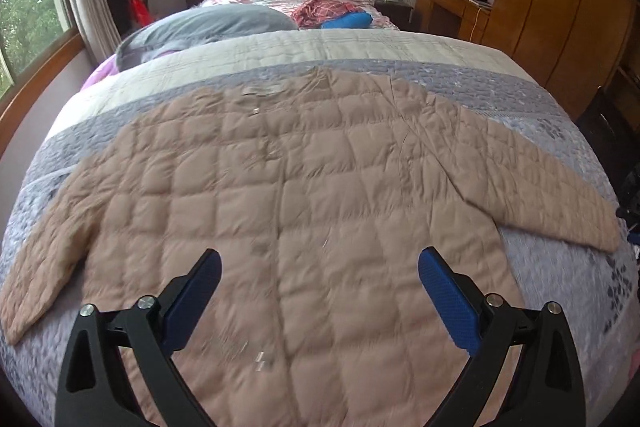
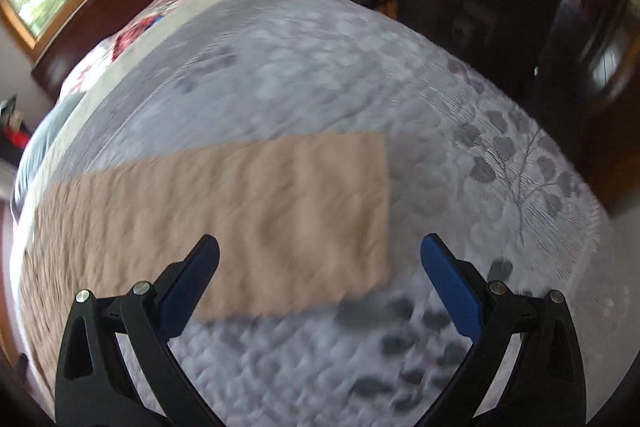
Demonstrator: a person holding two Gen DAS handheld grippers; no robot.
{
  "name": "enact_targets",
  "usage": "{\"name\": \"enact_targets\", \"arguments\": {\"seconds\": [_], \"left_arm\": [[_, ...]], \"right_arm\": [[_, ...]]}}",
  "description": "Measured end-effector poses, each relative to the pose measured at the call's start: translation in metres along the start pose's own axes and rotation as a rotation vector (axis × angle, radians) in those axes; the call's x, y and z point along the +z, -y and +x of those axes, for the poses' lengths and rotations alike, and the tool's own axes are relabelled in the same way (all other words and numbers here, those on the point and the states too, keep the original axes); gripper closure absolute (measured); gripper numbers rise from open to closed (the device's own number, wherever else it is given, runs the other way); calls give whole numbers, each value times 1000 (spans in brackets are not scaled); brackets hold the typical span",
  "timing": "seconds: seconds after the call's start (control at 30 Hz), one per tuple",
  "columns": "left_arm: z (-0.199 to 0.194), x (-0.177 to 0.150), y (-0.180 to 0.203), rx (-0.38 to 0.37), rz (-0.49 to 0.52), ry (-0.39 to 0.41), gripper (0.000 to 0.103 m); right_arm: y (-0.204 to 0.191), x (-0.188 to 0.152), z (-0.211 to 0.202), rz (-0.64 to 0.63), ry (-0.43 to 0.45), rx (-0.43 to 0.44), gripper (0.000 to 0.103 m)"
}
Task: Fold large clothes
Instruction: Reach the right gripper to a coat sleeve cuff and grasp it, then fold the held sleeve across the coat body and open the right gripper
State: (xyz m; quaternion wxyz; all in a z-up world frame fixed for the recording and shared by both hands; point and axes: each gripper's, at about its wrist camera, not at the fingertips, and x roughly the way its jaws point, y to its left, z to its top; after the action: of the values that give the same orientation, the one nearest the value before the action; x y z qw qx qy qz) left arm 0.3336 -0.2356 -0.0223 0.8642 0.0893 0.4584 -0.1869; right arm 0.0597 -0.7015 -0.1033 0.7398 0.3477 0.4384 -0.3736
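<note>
Across the room, a wide bed (image 1: 360,47) fills both views, covered by a grey-lilac quilted bedspread (image 1: 520,95) with a leaf pattern. On the bedspread a pinkish-beige quilted jacket (image 1: 280,187) lies flat, neckline to the far side, its sleeves spread out to left and right. The right sleeve (image 2: 248,211) shows in the blurred right wrist view, its cuff end lying on the bedspread. At the far end sit a grey pillow (image 1: 208,27) and, to its right, a red patterned cloth (image 1: 320,9). The left gripper (image 1: 320,267) hangs over the jacket's near part, fingers spread wide, holding nothing. The right gripper (image 2: 320,255) hangs over the sleeve's cuff, likewise wide apart and empty.
</note>
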Motion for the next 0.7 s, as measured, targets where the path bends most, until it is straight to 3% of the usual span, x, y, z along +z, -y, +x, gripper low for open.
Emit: {"name": "enact_targets", "arguments": {"seconds": [0.2, 0.27, 0.4, 0.5, 0.53, 0.6, 0.7], "left_arm": [[45, 24, 9, -44, -18, -60, 14], [57, 28, 12, -54, -13, -72, 16], [76, 30, 9, -72, -27, -98, 26], [92, 29, 4, -88, -48, -127, 38], [97, 28, 1, -87, -57, -139, 45], [106, 25, -5, -95, -79, -162, 53], [107, 25, -11, -96, -86, -153, 56]], "right_arm": [[15, 8, 33, 32, -53, 86, 6], [12, 8, 37, 26, -63, 98, 21], [1, 10, 40, -8, -59, 70, 34], [-4, 11, 38, -3, -62, 97, 71], [-6, 12, 37, 20, -74, 149, 90], [-16, 11, 29, 29, -59, 183, 94], [-52, 9, 8, -27, -17, 255, 94]]}}
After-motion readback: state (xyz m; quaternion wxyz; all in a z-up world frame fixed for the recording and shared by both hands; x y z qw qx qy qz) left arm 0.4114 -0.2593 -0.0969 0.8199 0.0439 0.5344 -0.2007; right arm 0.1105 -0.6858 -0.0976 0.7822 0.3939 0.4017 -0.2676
